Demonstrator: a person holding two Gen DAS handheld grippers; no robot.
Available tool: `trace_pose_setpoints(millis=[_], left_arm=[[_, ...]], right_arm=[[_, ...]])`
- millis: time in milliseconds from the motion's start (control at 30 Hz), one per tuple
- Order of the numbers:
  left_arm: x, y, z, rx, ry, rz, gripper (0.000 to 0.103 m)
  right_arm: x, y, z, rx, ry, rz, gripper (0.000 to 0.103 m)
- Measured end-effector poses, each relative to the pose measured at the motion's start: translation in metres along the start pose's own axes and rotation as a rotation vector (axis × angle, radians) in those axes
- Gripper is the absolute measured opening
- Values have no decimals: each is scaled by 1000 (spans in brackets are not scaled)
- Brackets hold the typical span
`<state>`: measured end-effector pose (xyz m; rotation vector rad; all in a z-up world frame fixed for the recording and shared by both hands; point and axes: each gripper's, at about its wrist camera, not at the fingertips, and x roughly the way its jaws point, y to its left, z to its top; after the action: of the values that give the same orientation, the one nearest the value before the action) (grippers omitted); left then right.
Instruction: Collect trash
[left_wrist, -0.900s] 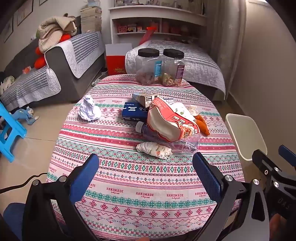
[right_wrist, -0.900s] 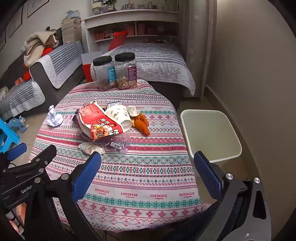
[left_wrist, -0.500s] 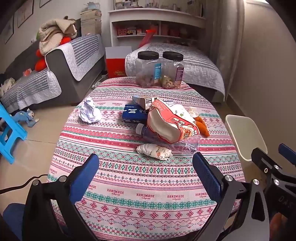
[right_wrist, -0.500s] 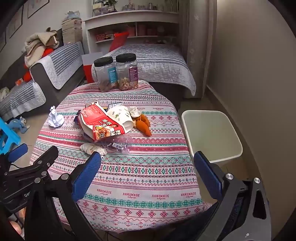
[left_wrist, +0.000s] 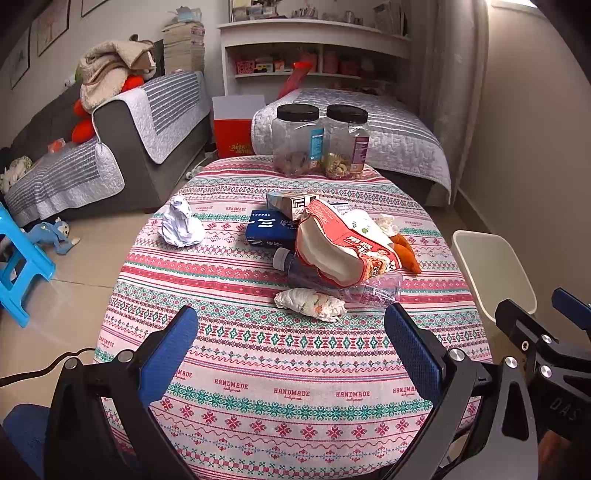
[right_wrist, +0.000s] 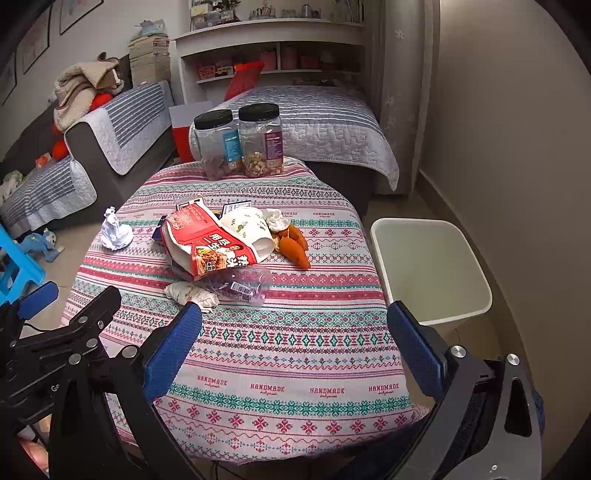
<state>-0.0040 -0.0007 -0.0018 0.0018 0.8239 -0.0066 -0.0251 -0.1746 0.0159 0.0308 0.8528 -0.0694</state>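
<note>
Trash lies in a heap mid-table: a red noodle bowl (left_wrist: 343, 247) (right_wrist: 207, 240), a crushed clear plastic bottle (left_wrist: 369, 288) (right_wrist: 243, 282), a crumpled printed wrapper (left_wrist: 310, 302) (right_wrist: 190, 293), a blue box (left_wrist: 271, 229), a small carton (left_wrist: 291, 201), a white cup (right_wrist: 247, 229), orange peel (left_wrist: 406, 249) (right_wrist: 293, 245). A crumpled white paper ball (left_wrist: 181, 223) (right_wrist: 115, 232) sits apart at the left. My left gripper (left_wrist: 291, 341) is open and empty above the table's near part. My right gripper (right_wrist: 295, 338) is open and empty, likewise short of the heap.
A white bin (right_wrist: 428, 269) (left_wrist: 491, 273) stands on the floor right of the table (right_wrist: 280, 354). Two black-lidded jars (left_wrist: 321, 140) (right_wrist: 240, 140) stand at the far edge. A sofa, a bed and a blue stool (left_wrist: 18, 266) surround the table.
Both grippers have edged slightly forward toward the table; the heap sits a little lower and closer in view. Jaws stay open. Nothing on the table has moved.
</note>
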Motion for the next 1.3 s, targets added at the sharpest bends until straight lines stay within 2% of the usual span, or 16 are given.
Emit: trace_pose_setpoints(millis=[1100,1300], left_arm=[[7,5,-3,-28,34,0,98],[9,4,-5,-32,43,-6,98]], right_arm=[[2,-1,-1,43,-8,42,96],[1,-3,-5,61,-42,45,96]])
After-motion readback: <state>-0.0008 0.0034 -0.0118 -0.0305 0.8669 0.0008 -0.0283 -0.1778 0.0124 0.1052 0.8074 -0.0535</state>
